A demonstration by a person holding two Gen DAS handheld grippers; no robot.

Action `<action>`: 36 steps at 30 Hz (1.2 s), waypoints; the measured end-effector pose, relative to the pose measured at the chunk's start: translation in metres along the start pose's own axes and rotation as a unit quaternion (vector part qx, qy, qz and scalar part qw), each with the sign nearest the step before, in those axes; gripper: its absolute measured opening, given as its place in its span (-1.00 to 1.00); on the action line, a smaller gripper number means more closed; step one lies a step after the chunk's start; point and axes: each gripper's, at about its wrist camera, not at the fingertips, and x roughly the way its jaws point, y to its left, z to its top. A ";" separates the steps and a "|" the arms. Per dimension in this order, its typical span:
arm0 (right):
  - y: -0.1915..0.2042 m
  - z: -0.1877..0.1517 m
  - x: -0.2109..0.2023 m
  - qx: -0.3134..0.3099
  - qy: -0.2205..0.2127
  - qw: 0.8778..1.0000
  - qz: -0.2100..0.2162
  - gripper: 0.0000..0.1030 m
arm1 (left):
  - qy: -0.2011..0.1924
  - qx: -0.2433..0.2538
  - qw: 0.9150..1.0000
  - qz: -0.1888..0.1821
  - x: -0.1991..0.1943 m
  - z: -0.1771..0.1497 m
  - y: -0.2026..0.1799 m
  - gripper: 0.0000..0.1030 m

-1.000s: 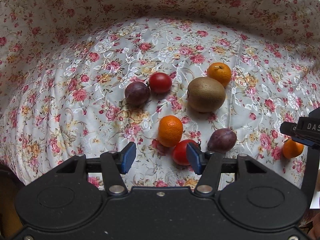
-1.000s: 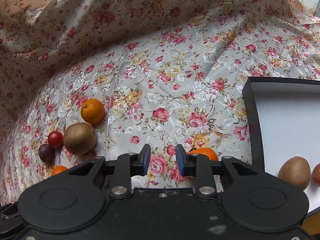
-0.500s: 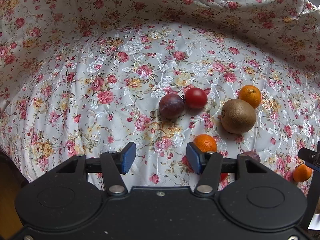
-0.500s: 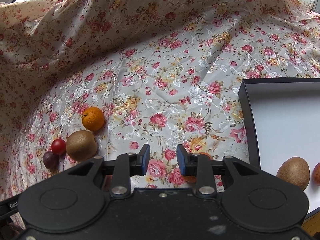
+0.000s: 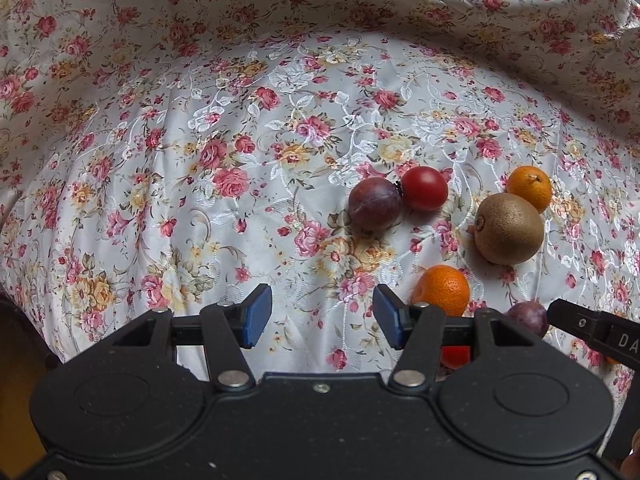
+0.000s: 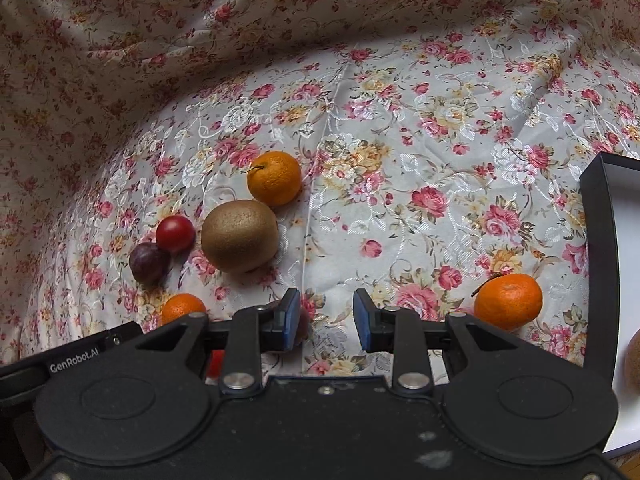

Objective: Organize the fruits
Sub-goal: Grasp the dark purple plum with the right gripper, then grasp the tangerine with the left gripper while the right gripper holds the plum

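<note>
On the flowered cloth lies a cluster of fruit: a plum (image 5: 374, 204), a tomato (image 5: 425, 189), a kiwi (image 5: 509, 229) and two oranges (image 5: 529, 189) (image 5: 442, 290). A second plum (image 5: 527, 317) lies behind my left gripper's right finger. My left gripper (image 5: 316, 316) stands open over bare cloth, left of the cluster, with nothing between its pads. My right gripper (image 6: 326, 322) is open and empty, with the kiwi (image 6: 239, 236) up and left of it and a lone orange (image 6: 508, 301) to its right. A plum (image 6: 302, 322) peeks out behind its left pad.
A black box with a white inside (image 6: 596, 264) stands at the right edge and holds a kiwi (image 6: 634, 356). The cloth rises in folds at the back. The other gripper's body shows at the frame edge in each view (image 5: 596, 334) (image 6: 72, 356).
Both views have swung left. In the left view the fruit slid toward the lower right. In the right view the cluster came closer, and the box and lone orange shifted right.
</note>
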 end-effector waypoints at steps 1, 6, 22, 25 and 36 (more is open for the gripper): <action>0.003 -0.001 0.002 -0.003 0.003 1.000 0.003 -0.39 | 0.002 -0.003 1.000 -0.001 0.000 0.000 0.002 0.20; 0.019 -0.003 0.010 -0.017 0.015 1.000 0.008 -0.37 | 0.004 -0.007 1.000 0.000 0.002 -0.001 0.006 0.20; 0.030 -0.003 0.030 -0.016 0.032 0.999 -0.002 -0.25 | -0.003 0.012 1.000 -0.013 -0.002 -0.004 0.006 0.20; 0.031 -0.003 0.032 -0.015 0.034 0.999 -0.006 -0.25 | -0.006 0.016 1.000 -0.011 -0.003 -0.004 0.004 0.20; 0.029 -0.007 0.027 -0.025 0.030 0.999 -0.015 -0.27 | -0.013 0.044 0.999 -0.011 -0.006 -0.007 -0.008 0.20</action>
